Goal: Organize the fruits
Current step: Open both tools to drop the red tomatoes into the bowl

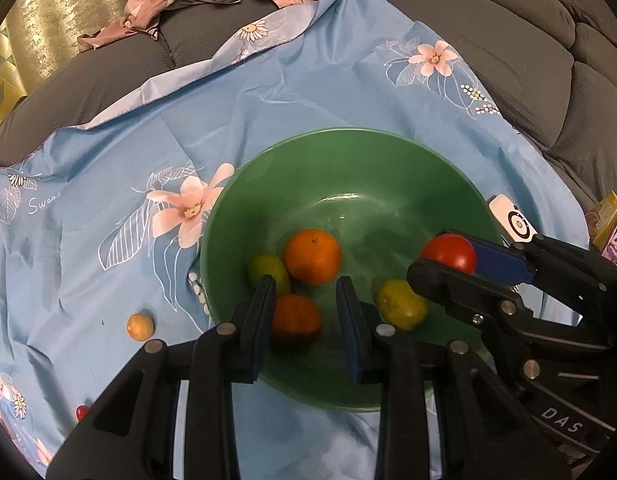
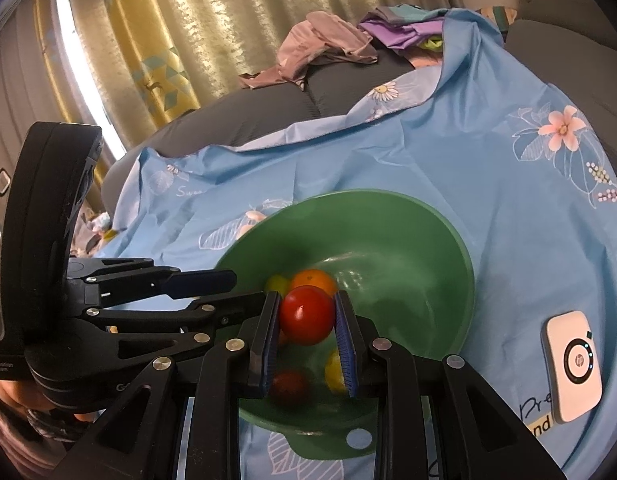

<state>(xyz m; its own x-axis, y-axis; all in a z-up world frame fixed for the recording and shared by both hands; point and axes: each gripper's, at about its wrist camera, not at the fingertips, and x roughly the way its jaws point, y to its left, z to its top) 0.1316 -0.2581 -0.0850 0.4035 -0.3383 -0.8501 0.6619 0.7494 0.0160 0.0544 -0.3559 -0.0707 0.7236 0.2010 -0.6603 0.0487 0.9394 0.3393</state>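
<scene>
**Red tomato gripped over a green bowl of citrus**

Left wrist view. The left gripper [image 1: 306, 320] hangs over the near side of the green bowl [image 1: 388, 152], which rests on a light blue flowered cloth [image 1: 108, 160] spread over a grey sofa [image 1: 528, 40]. Its fingers [image 1: 264, 320] are drawn in as far as they go and grasp nothing; a narrow gap remains between them. A dark orange fruit [image 1: 295, 318] lies in the bowl below that gap. Also in the bowl: an orange [image 1: 312, 256], a lime [image 1: 269, 272] touching it, and a second lime [image 1: 402, 304]. Outside the bowl, on the cloth, lie a small yellow-orange fruit [image 1: 140, 325] and, near the frame edge, a small red fruit [image 1: 81, 412]. The right gripper [image 1: 448, 264] enters from the right, clenched on a red tomato [image 1: 449, 254] above the bowl's interior. A white device [image 1: 512, 220] lies beside the bowl's rim.

Right wrist view. The right gripper [image 2: 307, 314] clasps the red tomato [image 2: 307, 314] between its blue pads [image 2: 344, 344], above the green bowl [image 2: 428, 240]. The orange [image 2: 312, 278] shows behind the tomato; blurred fruit lie below it. The left gripper [image 2: 212, 292] reaches in from the left, its fingertips partly hidden. The white device [image 2: 570, 364] rests on the cloth [image 2: 388, 152] to the right. Crumpled clothes [image 2: 328, 44] lie on the sofa beyond.
</scene>
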